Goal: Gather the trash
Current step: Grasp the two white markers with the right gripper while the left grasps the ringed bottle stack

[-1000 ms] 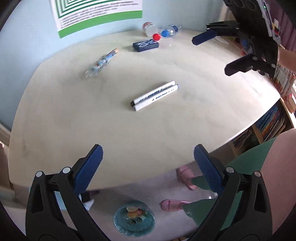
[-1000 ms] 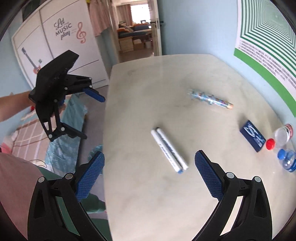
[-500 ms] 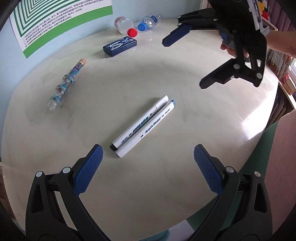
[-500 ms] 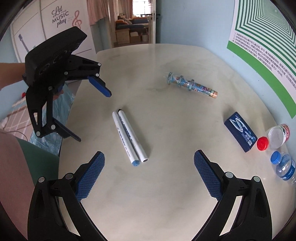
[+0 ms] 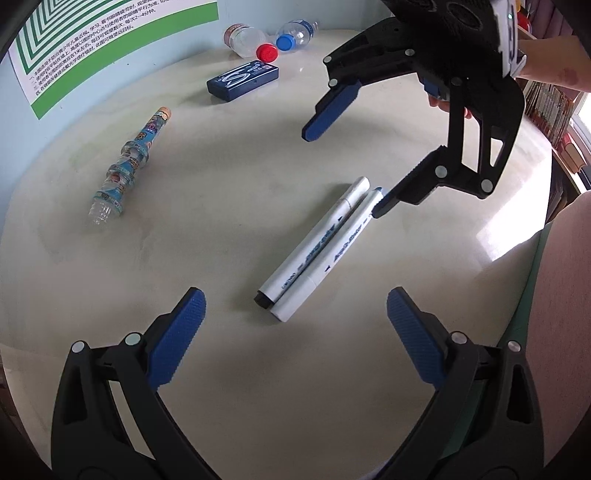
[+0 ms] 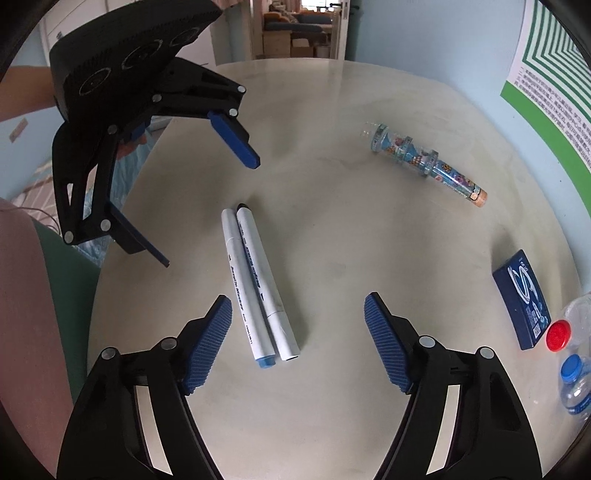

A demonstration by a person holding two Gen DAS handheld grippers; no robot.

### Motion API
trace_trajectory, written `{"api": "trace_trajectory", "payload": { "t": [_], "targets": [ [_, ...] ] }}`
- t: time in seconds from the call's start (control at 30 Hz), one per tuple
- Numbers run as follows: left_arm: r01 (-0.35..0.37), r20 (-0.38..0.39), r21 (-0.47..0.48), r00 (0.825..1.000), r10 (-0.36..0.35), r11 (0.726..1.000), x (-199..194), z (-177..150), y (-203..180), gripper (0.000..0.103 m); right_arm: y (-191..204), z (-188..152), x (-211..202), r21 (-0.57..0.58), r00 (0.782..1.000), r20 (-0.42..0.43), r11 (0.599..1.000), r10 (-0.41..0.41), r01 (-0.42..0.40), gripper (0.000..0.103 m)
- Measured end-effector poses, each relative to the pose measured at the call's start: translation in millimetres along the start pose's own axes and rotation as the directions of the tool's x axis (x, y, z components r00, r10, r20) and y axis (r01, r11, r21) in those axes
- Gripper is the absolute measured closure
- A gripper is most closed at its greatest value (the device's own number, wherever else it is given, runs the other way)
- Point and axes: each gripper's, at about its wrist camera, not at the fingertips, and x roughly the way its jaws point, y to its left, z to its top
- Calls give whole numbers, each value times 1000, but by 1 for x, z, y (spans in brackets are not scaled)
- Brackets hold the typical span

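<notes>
Two white markers (image 5: 321, 243) (image 6: 258, 280) lie side by side in the middle of the pale table (image 5: 184, 229) (image 6: 351, 240). My left gripper (image 5: 295, 325) (image 6: 207, 212) hovers open just short of their black-tipped ends, holding nothing. My right gripper (image 6: 297, 314) (image 5: 345, 171) faces it from the other end. Its jaws are closing, the capped marker ends show between the fingers, and the pads do not touch them. A slim clear bottle with a colourful label (image 5: 129, 162) (image 6: 424, 162) lies further off.
A dark blue box (image 5: 242, 79) (image 6: 524, 299) lies near the wall, beside a red-capped bottle (image 5: 251, 37) (image 6: 557, 334) and a blue-capped bottle (image 5: 295, 33) (image 6: 572, 373). A green poster (image 5: 92, 44) hangs on the wall. A person's leg (image 5: 561, 295) is at the table edge.
Both grippers have come down over the table toward the two markers from opposite ends. The right gripper's fingers now stand closer together than before.
</notes>
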Motion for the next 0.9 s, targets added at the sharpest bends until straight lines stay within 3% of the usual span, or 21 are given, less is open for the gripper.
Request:
{"api": "trace_trajectory", "payload": {
  "t": [0.23,0.57,0.9],
  "targets": [
    [-45,41,-38,998,46,998,-14,8,35,7,13,-1,10,-63,1000,-15,998,24,-25,31],
    [-104,54,17,993,103,994,0,49,94,7,9,-1,19,-80,999,-15,996,48,-49,39],
    [-66,35,19,997,65,998,34,69,148,7,-4,1,29,-84,995,30,992,97,-95,39]
  ]
}}
